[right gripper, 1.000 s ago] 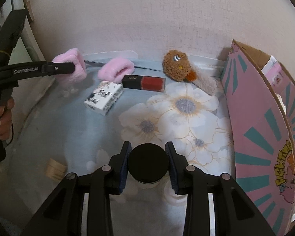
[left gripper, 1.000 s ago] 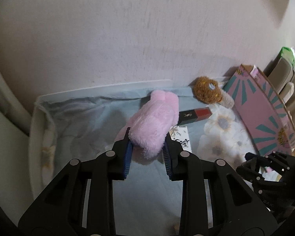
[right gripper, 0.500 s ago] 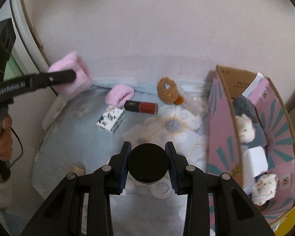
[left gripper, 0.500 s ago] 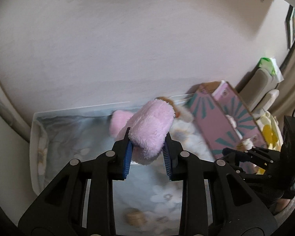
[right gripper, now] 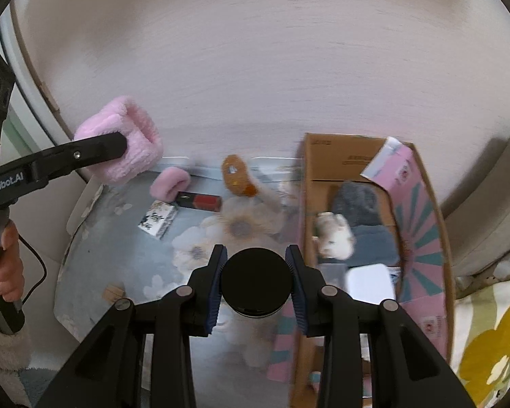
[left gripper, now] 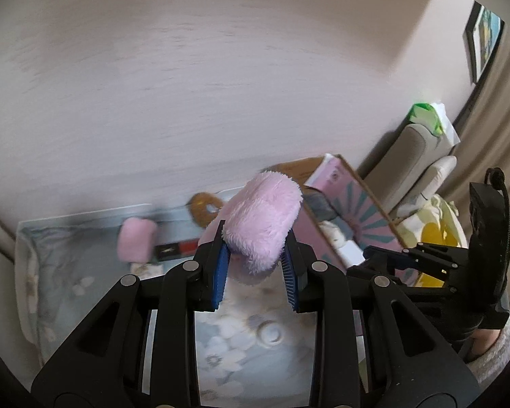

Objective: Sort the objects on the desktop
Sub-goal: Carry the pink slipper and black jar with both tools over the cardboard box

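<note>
Left gripper (left gripper: 255,265) fingers clench a soft, light pink cuff (left gripper: 260,219) mid-body; right gripper (right gripper: 255,284) grasps a rigid, smooth black-lidded jar (right gripper: 255,280) by its sides.

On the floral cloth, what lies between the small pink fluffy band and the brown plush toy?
In the right wrist view, the red-and-black lipstick box lies between the pink band and the brown plush toy.

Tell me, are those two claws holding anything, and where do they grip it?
Yes. The left gripper clamps a pink fluffy wristband across its lower end. The right gripper squeezes a round jar's black lid at its sides.
</note>
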Demonstrator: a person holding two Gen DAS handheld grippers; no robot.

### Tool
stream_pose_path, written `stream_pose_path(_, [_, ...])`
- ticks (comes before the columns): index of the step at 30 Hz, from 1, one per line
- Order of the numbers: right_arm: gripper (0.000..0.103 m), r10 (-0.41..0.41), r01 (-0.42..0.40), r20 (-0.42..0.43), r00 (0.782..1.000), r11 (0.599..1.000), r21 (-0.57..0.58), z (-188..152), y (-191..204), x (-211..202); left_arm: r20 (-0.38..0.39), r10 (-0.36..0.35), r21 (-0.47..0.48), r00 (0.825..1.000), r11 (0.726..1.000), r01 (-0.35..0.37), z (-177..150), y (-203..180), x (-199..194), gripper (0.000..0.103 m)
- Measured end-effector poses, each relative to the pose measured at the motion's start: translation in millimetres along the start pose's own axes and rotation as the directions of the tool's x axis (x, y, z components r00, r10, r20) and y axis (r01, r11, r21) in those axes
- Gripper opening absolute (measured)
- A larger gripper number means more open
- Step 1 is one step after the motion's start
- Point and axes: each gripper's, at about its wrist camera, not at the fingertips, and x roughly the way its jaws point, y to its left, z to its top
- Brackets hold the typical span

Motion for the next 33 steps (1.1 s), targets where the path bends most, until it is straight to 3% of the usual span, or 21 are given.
stream_pose_path(19, [0.032, -0.019, 0.020, -0.061, 0.998, 0.999, 0.029, -13.1, -77.6, -3.8, -0.041, -0.124, 0.086, 0.991, 0.988, 0.128, 17.0, -119.5, 68.6, 0.025])
stream_pose_path(24, [0.032, -0.004, 0.006, -0.080, 0.997, 1.000, 0.021, -16.7, -88.7, 0.5, -0.060, -0.130, 0.096, 0.990, 0.986, 0.135, 15.6, -142.7, 88.9, 0.025])
stream_pose_path(33, [0.032, 0.021, -0.021, -0.111, 0.994, 1.000, 0.001, -22.3, -96.6, 7.4, -0.082, -0.092, 0.100, 0.992, 0.990, 0.100, 13.5, -150.4, 108.4, 0.025])
